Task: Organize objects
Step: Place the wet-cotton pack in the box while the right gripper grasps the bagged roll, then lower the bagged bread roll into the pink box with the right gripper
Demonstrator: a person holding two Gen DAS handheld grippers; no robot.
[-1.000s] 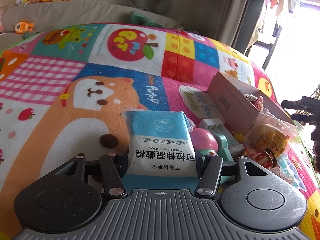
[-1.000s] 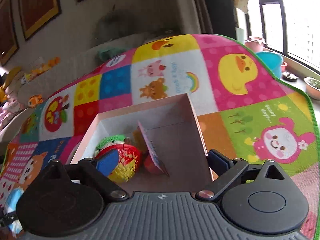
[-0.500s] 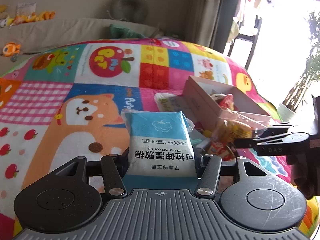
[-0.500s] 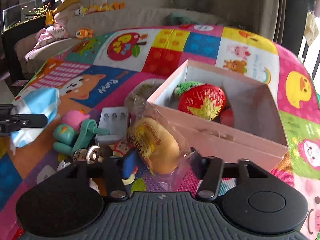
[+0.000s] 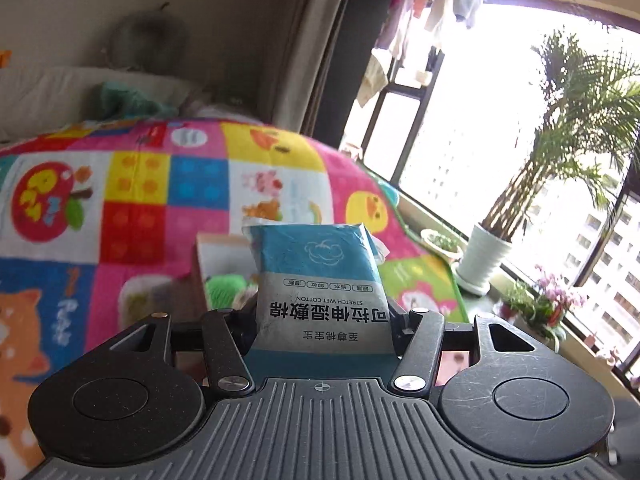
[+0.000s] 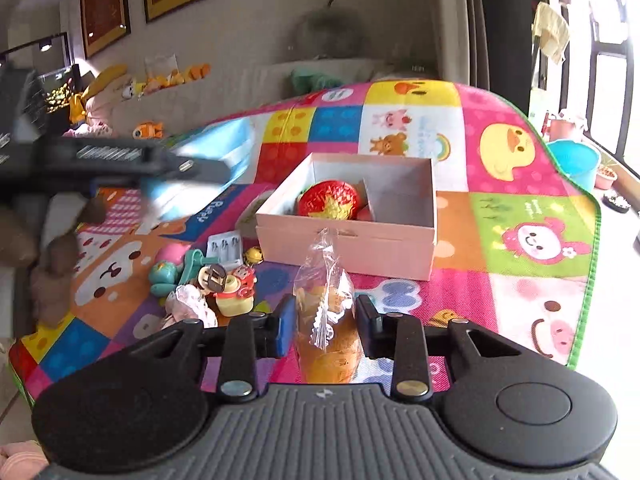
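Both grippers loaded! The left gripper (image 5: 322, 320) clamps the soft blue-and-white wet cotton pack (image 5: 320, 280), held up over the pink cardboard box (image 6: 352, 216). The right gripper (image 6: 322, 326) has just closed on the crinkly clear-wrapped bread bag (image 6: 326, 312). The woven strawberry (image 6: 328, 200) is already boxed; the small plastic toys (image 6: 208, 276) remain loose on the patchwork mat (image 6: 532, 288).

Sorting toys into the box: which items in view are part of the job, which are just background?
Job: wet cotton pack in left gripper; bagged bread in right gripper; pink box; loose toys.

Background: potted palm; blue bucket; wall frames.
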